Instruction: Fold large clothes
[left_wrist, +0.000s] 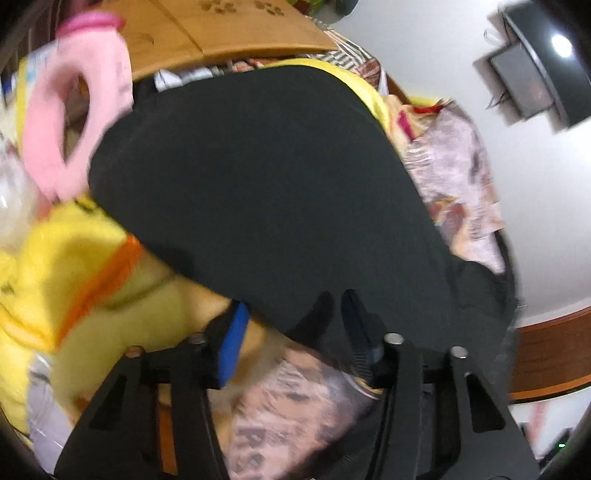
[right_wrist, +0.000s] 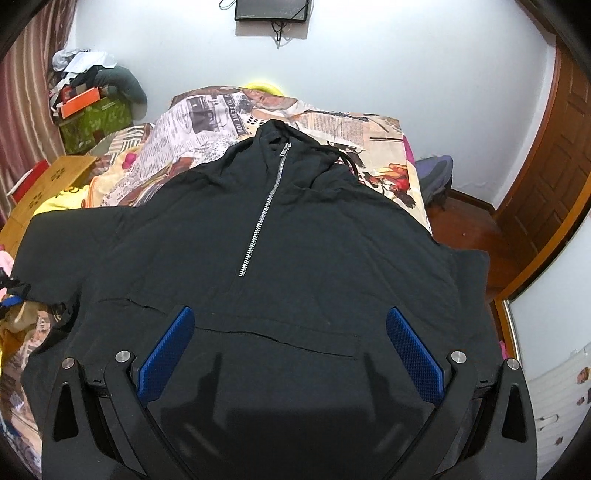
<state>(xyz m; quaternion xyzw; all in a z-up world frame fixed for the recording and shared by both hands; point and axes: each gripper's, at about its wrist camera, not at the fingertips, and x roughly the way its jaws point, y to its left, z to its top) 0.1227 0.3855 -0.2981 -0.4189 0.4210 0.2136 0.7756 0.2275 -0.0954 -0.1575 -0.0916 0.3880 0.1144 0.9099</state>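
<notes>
A large black hooded pullover (right_wrist: 280, 236) with a silver half zip (right_wrist: 264, 210) lies spread front up on the bed, hood at the far end. My right gripper (right_wrist: 290, 332) hovers open over its front pocket, blue pads (right_wrist: 168, 350) wide apart, holding nothing. In the left wrist view a black sleeve (left_wrist: 266, 184) fills the middle. My left gripper (left_wrist: 295, 325) is partly open, with a fold of the black cloth between its pads (left_wrist: 232, 343); whether it pinches the cloth is unclear.
The bed has a newspaper-print cover (right_wrist: 207, 122). Yellow cloth (left_wrist: 74, 258) and a pink plush item (left_wrist: 74, 110) lie at the left. A wooden board (right_wrist: 44, 188) and boxes (right_wrist: 92, 114) stand left. A wooden door (right_wrist: 554, 166) is at the right.
</notes>
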